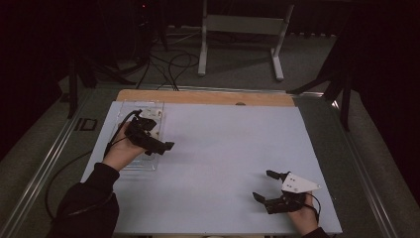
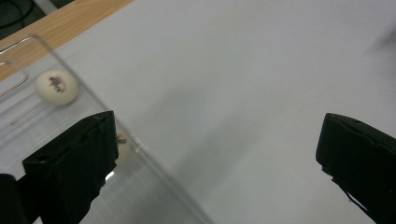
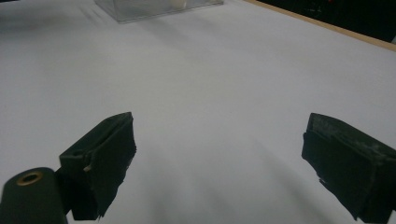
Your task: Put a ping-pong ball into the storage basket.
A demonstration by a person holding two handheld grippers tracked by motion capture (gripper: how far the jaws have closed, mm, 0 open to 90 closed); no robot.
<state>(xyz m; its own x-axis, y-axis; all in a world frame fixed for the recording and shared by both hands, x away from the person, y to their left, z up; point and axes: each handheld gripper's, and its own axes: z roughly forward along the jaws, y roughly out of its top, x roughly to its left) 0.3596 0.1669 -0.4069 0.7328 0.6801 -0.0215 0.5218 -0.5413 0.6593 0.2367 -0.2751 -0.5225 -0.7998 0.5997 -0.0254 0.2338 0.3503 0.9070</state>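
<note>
— Left claw [image 1: 166, 147] hangs over the clear tray's [image 1: 148, 166] edge, jaws wide, nothing in them. One white ball [image 2: 56, 87] lies inside at the far end, another ball [image 2: 122, 144] peeks from behind the jaw.

— And the right claw [image 1: 265, 186]?

— Wide too, idle over the bare tabletop [image 1: 223, 144]. I'd worry a jaw clips the tray wall and sends the balls rolling.

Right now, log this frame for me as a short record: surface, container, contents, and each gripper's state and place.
surface: pale mat on a wood-edged table
container: clear tray at the mat's far left corner
contents: two white balls, one in plain sight, one partly behind a jaw
left gripper: open, over the tray's edge, holding nothing
right gripper: open, over bare mat at near right, holding nothing
</note>
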